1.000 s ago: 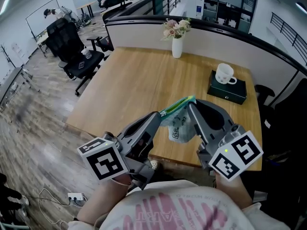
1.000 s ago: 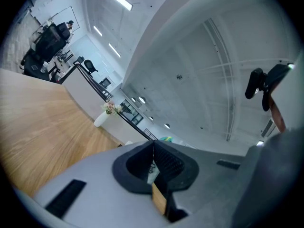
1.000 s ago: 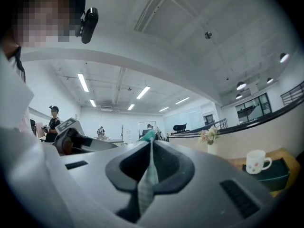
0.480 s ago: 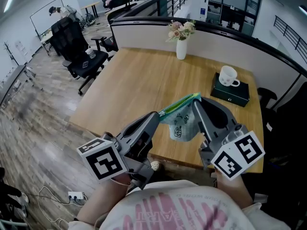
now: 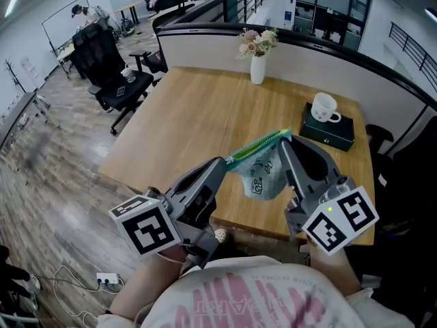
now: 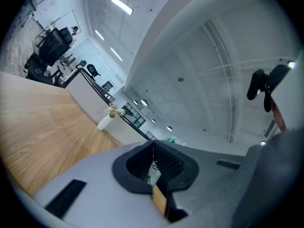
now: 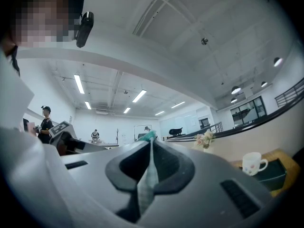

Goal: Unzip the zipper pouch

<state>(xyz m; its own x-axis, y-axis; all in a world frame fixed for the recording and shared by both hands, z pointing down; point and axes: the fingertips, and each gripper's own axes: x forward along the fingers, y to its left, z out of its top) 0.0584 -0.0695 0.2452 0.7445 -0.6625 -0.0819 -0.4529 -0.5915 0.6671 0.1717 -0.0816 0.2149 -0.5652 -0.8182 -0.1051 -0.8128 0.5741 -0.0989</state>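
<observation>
A pale green zipper pouch [image 5: 263, 176] with a cartoon print hangs in the air above the front edge of the wooden table [image 5: 191, 121]. Its green zipper edge [image 5: 256, 147] is stretched between my two grippers. My left gripper [image 5: 224, 162] is shut on the lower left end of that edge; a thin strip of it shows between the closed pads [image 6: 161, 161]. My right gripper [image 5: 284, 139] is shut on the higher right end. In the right gripper view the pale green fabric [image 7: 149, 172] is pinched between the closed pads. The body of the pouch sags below the zipper.
At the table's far edge stands a white vase of flowers [image 5: 257, 67]. A white mug [image 5: 323, 106] sits on a dark green box [image 5: 328, 132] at the far right. Black office chairs [image 5: 102, 60] stand on the floor to the left.
The zipper edge between the grippers looks a little longer, with the right gripper's tip slightly further right. The hanging pouch has swung a bit.
</observation>
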